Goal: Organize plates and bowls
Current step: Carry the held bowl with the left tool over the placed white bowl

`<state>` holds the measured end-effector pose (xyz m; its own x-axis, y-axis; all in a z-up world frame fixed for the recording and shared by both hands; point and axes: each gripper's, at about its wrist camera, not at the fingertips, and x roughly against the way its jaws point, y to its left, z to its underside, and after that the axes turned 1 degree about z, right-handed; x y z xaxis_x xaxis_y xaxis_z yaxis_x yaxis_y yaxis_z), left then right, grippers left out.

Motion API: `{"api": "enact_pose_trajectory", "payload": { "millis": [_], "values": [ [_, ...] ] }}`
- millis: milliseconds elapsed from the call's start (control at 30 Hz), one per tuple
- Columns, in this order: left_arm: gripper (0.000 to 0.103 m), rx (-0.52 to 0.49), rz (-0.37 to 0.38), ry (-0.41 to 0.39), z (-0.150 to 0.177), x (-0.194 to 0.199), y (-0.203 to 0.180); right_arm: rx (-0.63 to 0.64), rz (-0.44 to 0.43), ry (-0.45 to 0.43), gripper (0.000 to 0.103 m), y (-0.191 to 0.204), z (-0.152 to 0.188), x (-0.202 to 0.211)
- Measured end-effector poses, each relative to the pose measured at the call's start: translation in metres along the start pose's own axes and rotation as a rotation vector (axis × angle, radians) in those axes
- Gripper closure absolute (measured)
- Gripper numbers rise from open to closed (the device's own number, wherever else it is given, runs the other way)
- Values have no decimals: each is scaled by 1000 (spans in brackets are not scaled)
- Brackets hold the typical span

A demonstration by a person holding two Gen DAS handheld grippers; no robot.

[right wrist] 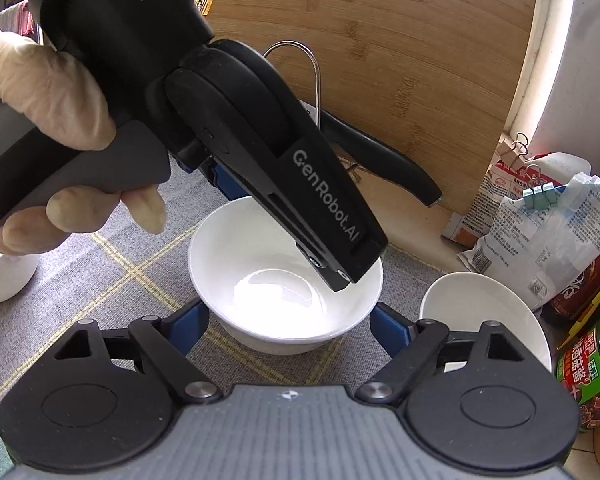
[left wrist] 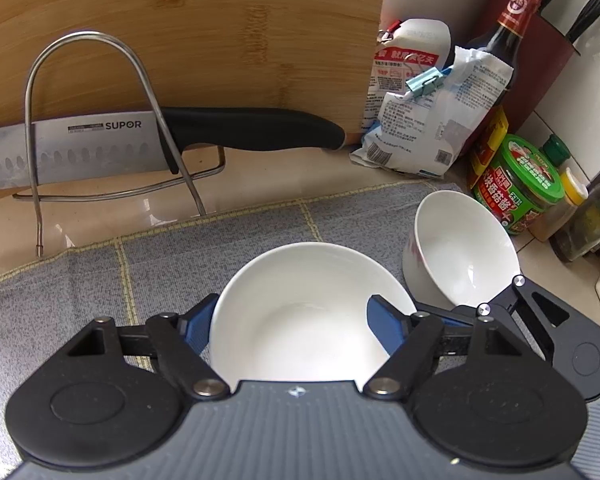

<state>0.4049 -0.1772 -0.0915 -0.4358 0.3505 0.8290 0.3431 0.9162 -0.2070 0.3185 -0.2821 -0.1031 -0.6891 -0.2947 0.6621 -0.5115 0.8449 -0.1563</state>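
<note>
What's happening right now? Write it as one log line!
left tool: shut on bowl | right tool: open, around same bowl | second bowl: beside, on cloth

A beige counter carries a grey cloth mat with yellow grid lines. On the mat, a white bowl sits between the left gripper's fingers, and a second bowl leans just to their right. Beyond the mat stand a wire rack, clipped bags and a green-lidded jar; past them some bottles, perhaps oil.
</note>
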Motion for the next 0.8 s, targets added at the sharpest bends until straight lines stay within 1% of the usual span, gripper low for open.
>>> {"api": "enact_pose_trajectory", "payload": {
  "millis": [267,433,600,800],
  "values": [
    [25,-23,-5,-8,2,3,-3,-7,-2,3,13,0,0,1],
    [25,-17,5,-4,3,3,-1,6,3,-3,12,2,2,1],
    [25,-28,-20,-22,2,6,-1,20,2,7,12,5,2,-4],
    [25,-26,-14,-8,3,4,0,23,7,9,13,7,2,-7]
  ]
}}
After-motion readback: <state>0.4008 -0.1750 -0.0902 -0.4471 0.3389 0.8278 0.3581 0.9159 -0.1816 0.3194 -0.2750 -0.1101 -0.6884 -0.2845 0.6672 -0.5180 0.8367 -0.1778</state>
